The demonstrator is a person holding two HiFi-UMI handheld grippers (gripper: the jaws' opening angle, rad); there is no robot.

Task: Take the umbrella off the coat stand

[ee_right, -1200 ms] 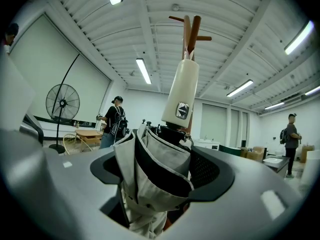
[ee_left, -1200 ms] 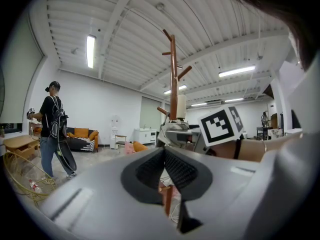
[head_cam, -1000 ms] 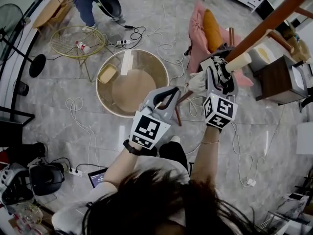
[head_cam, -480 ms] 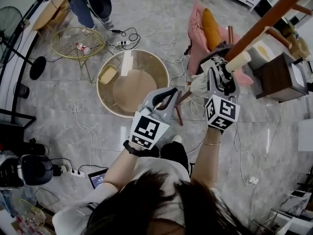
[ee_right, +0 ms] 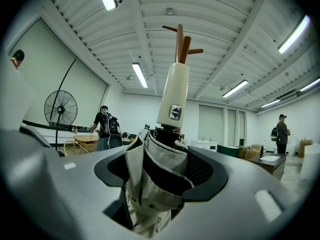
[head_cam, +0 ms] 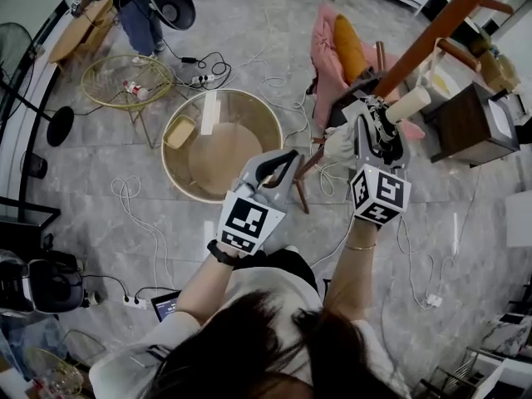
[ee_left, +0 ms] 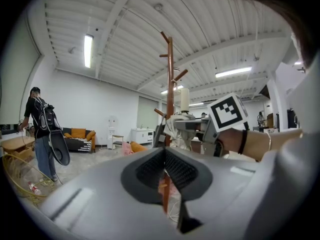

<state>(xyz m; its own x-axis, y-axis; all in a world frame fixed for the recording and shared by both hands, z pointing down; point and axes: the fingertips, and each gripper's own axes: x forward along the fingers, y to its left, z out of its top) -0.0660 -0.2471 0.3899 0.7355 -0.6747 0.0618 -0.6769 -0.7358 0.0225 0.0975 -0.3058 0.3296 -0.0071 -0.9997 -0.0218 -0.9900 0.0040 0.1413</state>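
The umbrella is folded with its cream handle pointing up. The right gripper pinches it by its beige cloth, pads pressed into the fabric, just beside the pole of the coat stand. A second ago the handle's end overlapped the pole in the head view. Now it shows a little clear of the pole, and the jaws have narrowed slightly on the cloth. The left gripper hangs off to the left with its jaws pressed together on nothing, much as before. The person at the far edge of the floor has shifted.
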